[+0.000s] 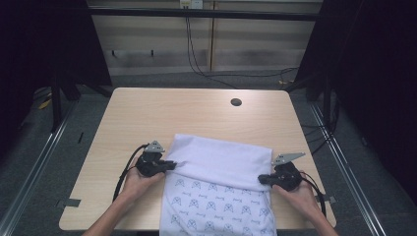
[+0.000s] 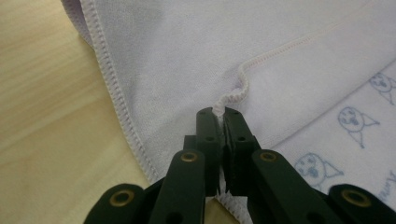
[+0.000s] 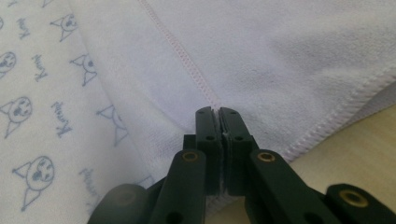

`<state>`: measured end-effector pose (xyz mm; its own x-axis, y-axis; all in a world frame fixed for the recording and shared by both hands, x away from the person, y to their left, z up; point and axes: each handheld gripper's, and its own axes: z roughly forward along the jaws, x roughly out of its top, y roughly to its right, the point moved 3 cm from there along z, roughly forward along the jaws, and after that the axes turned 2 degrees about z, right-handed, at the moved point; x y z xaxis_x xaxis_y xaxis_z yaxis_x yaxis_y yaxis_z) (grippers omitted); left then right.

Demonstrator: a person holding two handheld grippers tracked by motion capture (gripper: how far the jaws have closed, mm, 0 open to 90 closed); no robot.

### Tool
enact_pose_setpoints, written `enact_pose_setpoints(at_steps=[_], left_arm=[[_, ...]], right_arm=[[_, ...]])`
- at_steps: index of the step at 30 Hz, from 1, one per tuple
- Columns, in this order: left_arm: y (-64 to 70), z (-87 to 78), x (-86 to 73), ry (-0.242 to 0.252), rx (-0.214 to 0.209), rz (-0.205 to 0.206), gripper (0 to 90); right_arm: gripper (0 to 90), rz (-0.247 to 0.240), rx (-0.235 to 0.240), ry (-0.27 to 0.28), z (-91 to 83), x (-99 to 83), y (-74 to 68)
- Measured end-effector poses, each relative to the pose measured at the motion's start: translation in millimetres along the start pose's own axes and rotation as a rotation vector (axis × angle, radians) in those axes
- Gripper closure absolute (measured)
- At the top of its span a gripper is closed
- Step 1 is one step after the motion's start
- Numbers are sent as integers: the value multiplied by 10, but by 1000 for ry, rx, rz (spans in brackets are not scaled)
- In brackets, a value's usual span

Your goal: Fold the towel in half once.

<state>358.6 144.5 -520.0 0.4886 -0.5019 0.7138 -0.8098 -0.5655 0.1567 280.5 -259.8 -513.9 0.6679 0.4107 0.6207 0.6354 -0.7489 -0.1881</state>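
We see a towel (image 1: 216, 162) lying on the near half of the desk (image 1: 147, 113), its near end running off the front edge toward us. Its far part is folded over: a plain pale lilac band lies across the top, and below the fold edge the face printed with small blue cat faces shows. The far folded edge sits flat and straight across the desk, roughly at mid-depth.

At the towel's left side, our left gripper (image 1: 173, 164) has its fingers (image 2: 208, 135) pressed together on the stitched hem of the folded flap; in the left gripper view a little wavy bit of hem stands up right at the fingertips, and cloth shows in the slit between them. At the right side, our right gripper (image 1: 260, 179) does the same: its fingers (image 3: 208, 135) are closed with the seamed edge of the flap pinched between them, the stitch line running straight into the tips. Both grips sit on the fold line where the plain band meets the printed face, low against the desk.

Our hands wrap the gripper bodies from below, forearms coming in from the near edge, a black cable looping off each. Farther out, the wooden desk top is bare apart from a round cable hole (image 1: 236, 102) near its far right corner
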Motion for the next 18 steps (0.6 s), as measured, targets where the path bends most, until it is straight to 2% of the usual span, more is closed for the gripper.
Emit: enact_pose_setpoints(at_steps=[3, 5, 7, 9, 12, 14, 16, 18], left_arm=[[-80, 20, 31, 3, 1, -11, 866], [-149, 37, 55, 12, 28, -13, 865], [-225, 48, 64, 24, 20, -46, 865], [-312, 52, 89, 20, 53, -52, 865], [-439, 59, 93, 41, 60, -93, 864], [-504, 67, 116, 44, 67, -105, 864], [-562, 74, 137, 41, 92, -93, 864], [-619, 93, 158, 54, 103, -116, 864]], right_arm=[[879, 9, -15, 4, 46, 72, 79], [879, 17, -26, 13, 96, 139, 140], [879, 18, -36, 17, 139, 199, 185], [879, 24, -36, 20, 190, 269, 232], [879, 44, -44, 26, 265, 369, 290], [878, 44, -47, 29, 312, 431, 331], [878, 51, -52, 34, 360, 490, 363], [878, 56, -54, 37, 406, 550, 399]])
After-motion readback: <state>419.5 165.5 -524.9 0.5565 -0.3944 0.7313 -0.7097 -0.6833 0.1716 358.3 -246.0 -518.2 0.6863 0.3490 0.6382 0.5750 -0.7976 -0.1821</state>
